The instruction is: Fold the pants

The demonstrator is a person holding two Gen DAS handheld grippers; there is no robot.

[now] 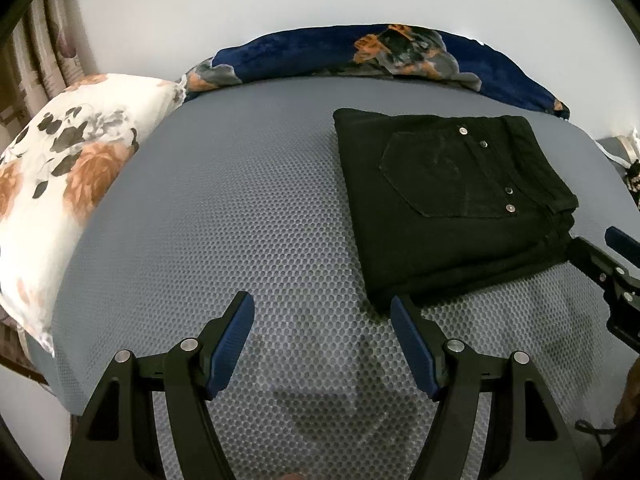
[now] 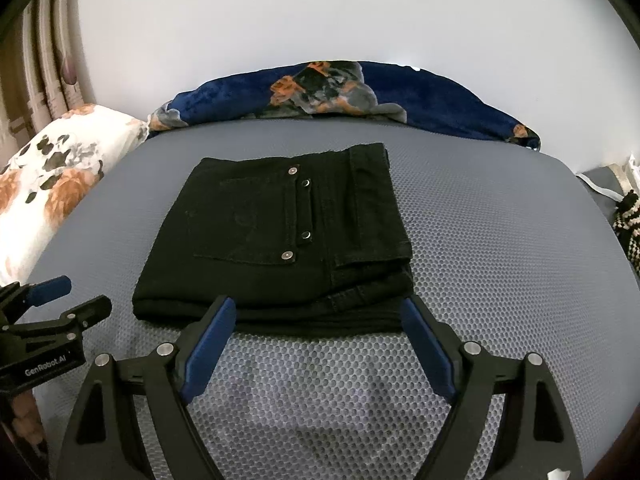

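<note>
The black pants (image 2: 276,240) lie folded into a compact rectangle on the grey mesh bed surface (image 2: 500,280), back pocket and metal rivets facing up. My right gripper (image 2: 316,314) is open and empty, its fingertips just at the near edge of the folded stack. My left gripper (image 1: 322,308) is open and empty, to the left of the pants (image 1: 452,200), its right fingertip close to the stack's near left corner. The right gripper also shows at the right edge of the left wrist view (image 1: 600,256), and the left gripper at the left edge of the right wrist view (image 2: 60,304).
A white floral pillow (image 1: 60,184) lies on the left side of the bed. A navy floral blanket (image 2: 340,96) is bunched along the far edge against a white wall. Curtains (image 2: 36,60) hang at far left. A black-and-white knitted item (image 2: 628,224) sits at the right edge.
</note>
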